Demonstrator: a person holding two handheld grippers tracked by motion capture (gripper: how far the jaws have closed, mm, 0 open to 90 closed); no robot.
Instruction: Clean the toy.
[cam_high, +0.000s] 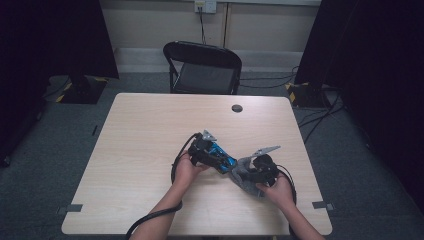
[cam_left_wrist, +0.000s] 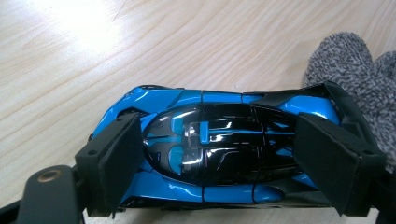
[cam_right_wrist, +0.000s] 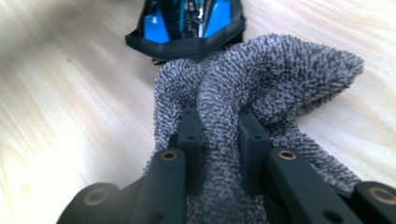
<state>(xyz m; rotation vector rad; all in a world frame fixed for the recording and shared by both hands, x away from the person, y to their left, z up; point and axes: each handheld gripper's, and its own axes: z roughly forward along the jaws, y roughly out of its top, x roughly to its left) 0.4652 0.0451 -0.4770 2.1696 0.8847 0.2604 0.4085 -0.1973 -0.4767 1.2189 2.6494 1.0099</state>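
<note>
Wiping job by the look of it: left gripper (cam_left_wrist: 219, 163) clamps the blue toy car (cam_left_wrist: 219, 140) end to end, one pad on the nose, one on the tail, car flat on the table (cam_left_wrist: 187, 46). Right gripper (cam_right_wrist: 219, 140) is pinched on a bunched fold of the grey cloth (cam_right_wrist: 261, 79), with the loose end bulging ahead of its jaws and touching the car's tail. My read: car is light, rigid, glossy, so slippery; the rear wing looks fragile, so grip the body, not the wing. Cloth is soft and floppy; take a thick fold so it won't pull free.
</note>
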